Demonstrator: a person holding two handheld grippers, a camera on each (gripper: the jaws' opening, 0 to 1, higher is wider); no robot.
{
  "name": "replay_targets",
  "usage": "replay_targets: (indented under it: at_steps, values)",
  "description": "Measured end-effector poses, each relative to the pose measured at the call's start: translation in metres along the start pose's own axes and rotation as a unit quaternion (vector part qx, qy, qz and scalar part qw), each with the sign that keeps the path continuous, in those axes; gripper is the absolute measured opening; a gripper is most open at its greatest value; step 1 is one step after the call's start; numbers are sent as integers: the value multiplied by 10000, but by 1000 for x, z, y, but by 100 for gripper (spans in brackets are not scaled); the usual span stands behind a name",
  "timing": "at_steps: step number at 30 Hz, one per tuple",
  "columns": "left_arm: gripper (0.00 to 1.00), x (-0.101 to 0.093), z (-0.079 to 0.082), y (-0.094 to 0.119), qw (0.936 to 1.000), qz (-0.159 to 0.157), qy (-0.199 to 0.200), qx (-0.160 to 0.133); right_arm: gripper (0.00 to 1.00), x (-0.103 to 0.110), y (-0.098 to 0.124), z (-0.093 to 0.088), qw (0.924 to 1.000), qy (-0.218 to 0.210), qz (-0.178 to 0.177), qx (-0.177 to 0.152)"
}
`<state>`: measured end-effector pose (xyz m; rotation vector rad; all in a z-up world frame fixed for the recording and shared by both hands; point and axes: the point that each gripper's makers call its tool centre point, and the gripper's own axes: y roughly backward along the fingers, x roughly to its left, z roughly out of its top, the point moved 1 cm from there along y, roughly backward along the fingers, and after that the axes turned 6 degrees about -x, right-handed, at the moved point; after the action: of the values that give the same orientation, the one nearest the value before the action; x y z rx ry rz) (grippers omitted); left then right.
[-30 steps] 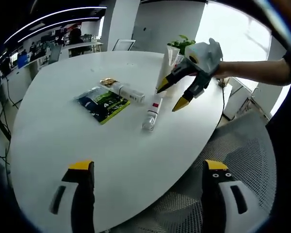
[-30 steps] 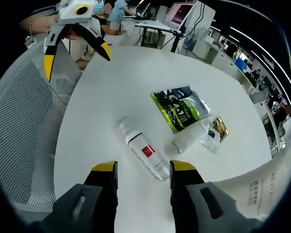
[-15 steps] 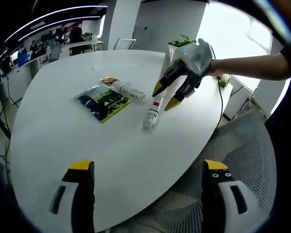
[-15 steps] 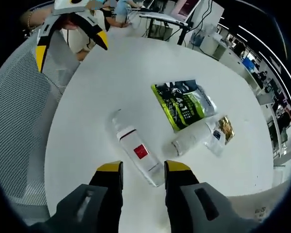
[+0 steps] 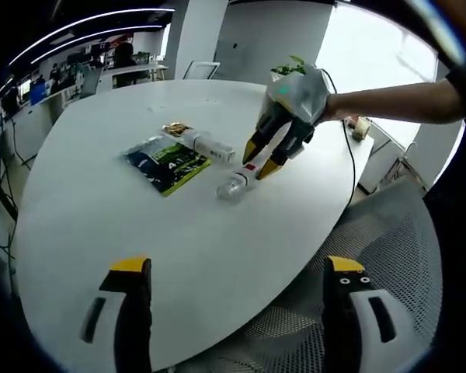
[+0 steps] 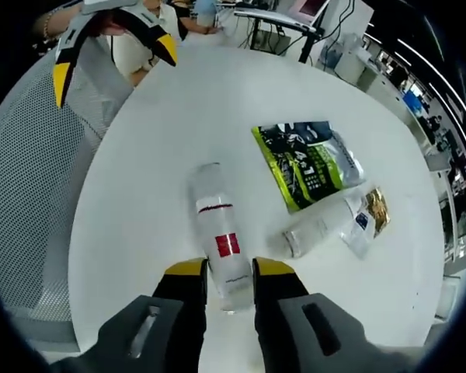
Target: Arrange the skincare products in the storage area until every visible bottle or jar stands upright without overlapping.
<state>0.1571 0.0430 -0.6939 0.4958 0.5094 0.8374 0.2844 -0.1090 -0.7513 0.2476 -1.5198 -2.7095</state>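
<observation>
Your right tool [image 6: 224,269] clamps the lying bottle [image 6: 217,241] near its base; lift unevenly and it swings into the tube [image 6: 317,228] at 2 o'clock, left tool [image 5: 237,268] apart

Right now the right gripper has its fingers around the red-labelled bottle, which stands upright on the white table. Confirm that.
Not quite: the red-labelled bottle lies on its side on the white table, not upright. The right gripper view shows the right gripper with its fingers either side of the bottle's lower end.

Bottle [image 6: 217,241] on table [image 6: 140,179], beside pouch [image 6: 307,163]
</observation>
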Motion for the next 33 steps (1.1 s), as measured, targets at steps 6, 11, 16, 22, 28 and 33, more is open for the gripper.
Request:
replay_targets:
  at_steps: [6,11,16,22,28,33]
  values:
    - [86,-1,0,0,10000,-1,-4,17,20,3,-4,-3,10000,14,49,77]
    - [86,-3,0,-1,10000,-36,-18,43,20,3,-2,-4,9998,-193,-16,22]
    - [86,-2,1,-1,10000,-27,2,16,19,3,-2,-4,9998,-184,-69,26]
    - [87,-5,2,0,10000,-75,-10,-8,19,5,-3,-3,9996,-199,-211,46]
    - [86,-8,6,0,9999,-131,35,-77,18,13,-2,2,9982,-418,-409,-156]
    - [86,-9,7,0,9998,-160,49,-80,18,18,4,2,9963,-553,-570,-314]
